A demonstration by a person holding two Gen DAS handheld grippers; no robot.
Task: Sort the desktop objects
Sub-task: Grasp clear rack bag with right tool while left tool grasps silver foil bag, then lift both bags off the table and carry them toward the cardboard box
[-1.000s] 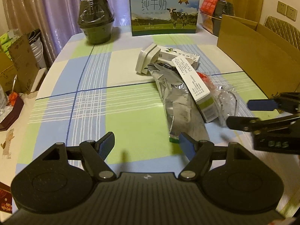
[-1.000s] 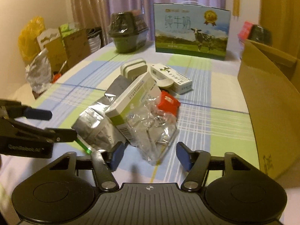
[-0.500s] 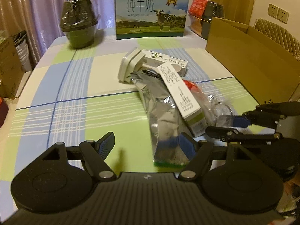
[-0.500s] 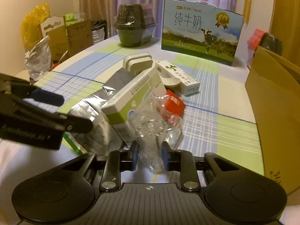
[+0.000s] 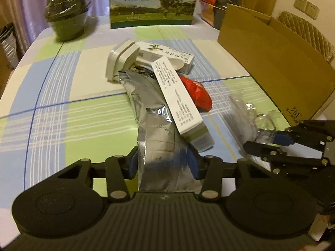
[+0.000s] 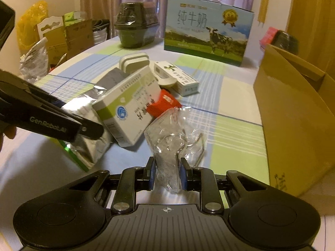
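A pile of loose items lies mid-table. It holds a silver foil bag [image 5: 161, 129], a white-and-green medicine box [image 5: 180, 96] across it, a red packet [image 5: 196, 94], a long white box [image 5: 167, 56] and a white plastic case [image 5: 121, 60]. My left gripper [image 5: 163, 165] has its pads pressed on both sides of the foil bag's near end. My right gripper [image 6: 166, 173] is shut on a clear plastic bag [image 6: 173, 133] with metal hooks inside, just right of the pile. In the left wrist view the right gripper [image 5: 266, 142] shows at the right edge.
An open cardboard box [image 5: 272, 62] stands along the right side of the checked tablecloth [image 5: 62, 115]. A milk carton box [image 5: 152, 2] and a dark wrapped bowl [image 5: 67, 18] stand at the far end. Bags and cartons [image 6: 58, 35] sit beyond the left edge.
My left gripper moved forward onto the foil bag and narrowed its fingers against it. My right gripper shut on the clear bag and drew it slightly off the pile.
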